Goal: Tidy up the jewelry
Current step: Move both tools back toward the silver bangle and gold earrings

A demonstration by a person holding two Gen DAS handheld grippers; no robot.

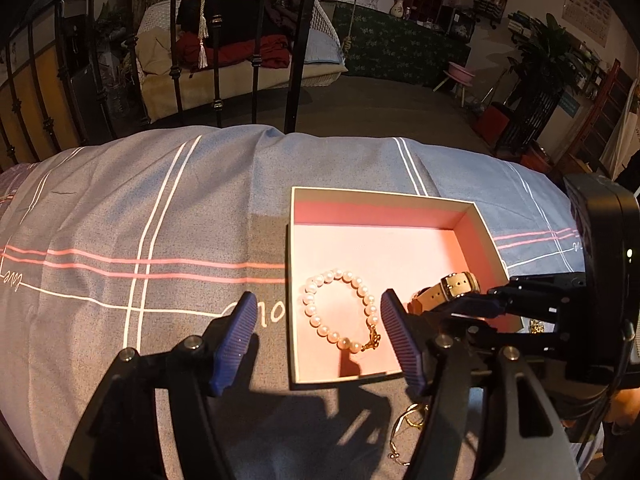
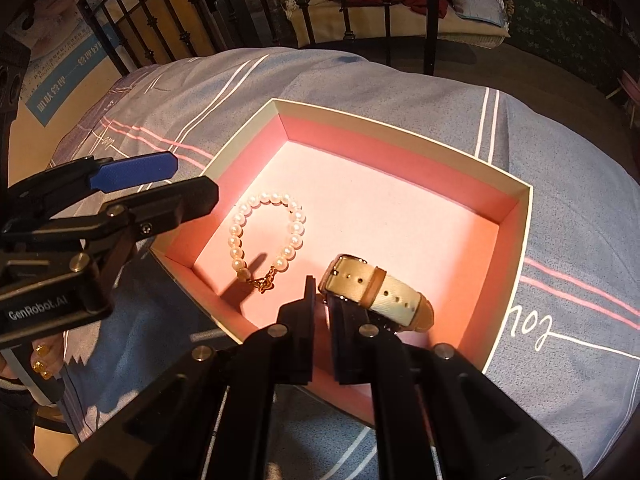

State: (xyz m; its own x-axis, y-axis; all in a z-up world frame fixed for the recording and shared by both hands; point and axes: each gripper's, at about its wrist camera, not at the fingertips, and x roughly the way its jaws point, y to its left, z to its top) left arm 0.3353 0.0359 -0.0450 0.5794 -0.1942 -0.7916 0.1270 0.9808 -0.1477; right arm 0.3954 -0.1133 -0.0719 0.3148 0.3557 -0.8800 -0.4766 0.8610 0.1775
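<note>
Left wrist view, our left gripper (image 1: 318,334) spread wide above a grey plaid bedspread (image 1: 140,208), pink-lined box (image 1: 384,200) holding pearl bracelet (image 1: 340,312) and cream watch (image 2: 380,292), our right gripper (image 2: 322,304) nearly closed beside the watch, grip unclear, iron bed rail (image 1: 218,60) behind.

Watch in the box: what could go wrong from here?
1. The right tongs sit nearly shut right at the watch; whether they grip it is unclear, and pulling away might drag it.
2. Gold pieces lie outside the box under the left tongs and may get pressed.
</note>
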